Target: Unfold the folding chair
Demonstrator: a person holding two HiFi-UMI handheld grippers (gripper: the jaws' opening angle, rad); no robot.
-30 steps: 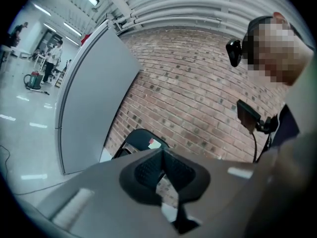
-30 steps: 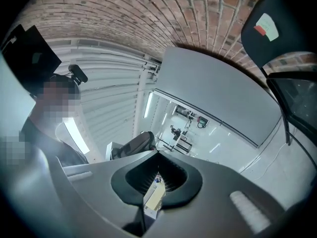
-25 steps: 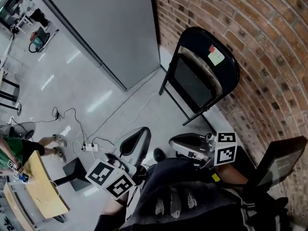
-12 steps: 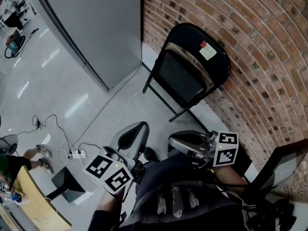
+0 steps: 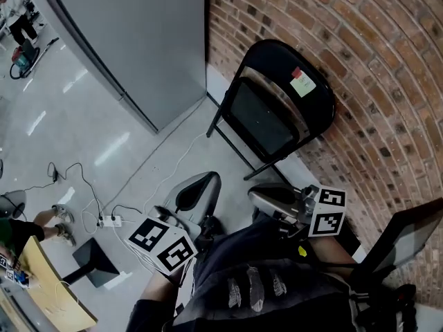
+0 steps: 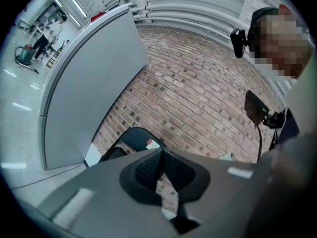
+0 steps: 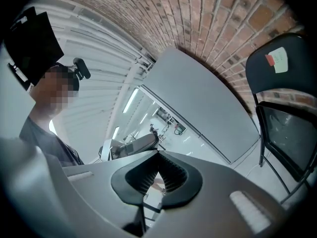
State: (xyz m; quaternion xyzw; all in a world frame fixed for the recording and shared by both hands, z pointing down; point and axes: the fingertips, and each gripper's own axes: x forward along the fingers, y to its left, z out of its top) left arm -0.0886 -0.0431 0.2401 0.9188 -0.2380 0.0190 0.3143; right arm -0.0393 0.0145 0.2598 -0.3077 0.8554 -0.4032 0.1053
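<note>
At the far left, a white power strip [image 5: 111,221] and its cables lie on the floor [image 5: 69,116], around 9 o'clock from your legs. They are well apart from anything the task needs, and I judge them a hazard only if you step sideways. The grey panel [image 5: 138,40] stands at 11 o'clock, with its near edge close to the chair's left legs, so it leaves little room on that side.

Your left hand-held gripper [image 5: 202,180] is clenched on nothing. Its own view shows the ribbed pads meeting, with the chair's dark back beyond them. You hold it low in front of your body, pointing toward 12 o'clock, probably because you are only approaching and need no grip yet.

The folding chair [image 5: 277,109] sits between 12 and 1 o'clock. It is folded flat, with the seat up against the backrest, its feet on the floor and its top leaning on the brick wall [image 5: 374,61]. That lean is what keeps it upright while folded. A pale sticky note [image 5: 302,83] is stuck on the backrest.

Your right hand-held gripper [image 5: 253,196] is also clenched and empty, at about 6 o'clock from the chair and well apart from it. Its view has the chair off at 3 o'clock, so it is aimed past the chair's side, not at it.

The unfolding has not begun. Both jaws will need to come apart before you can take the backrest and the seat edge.
</note>
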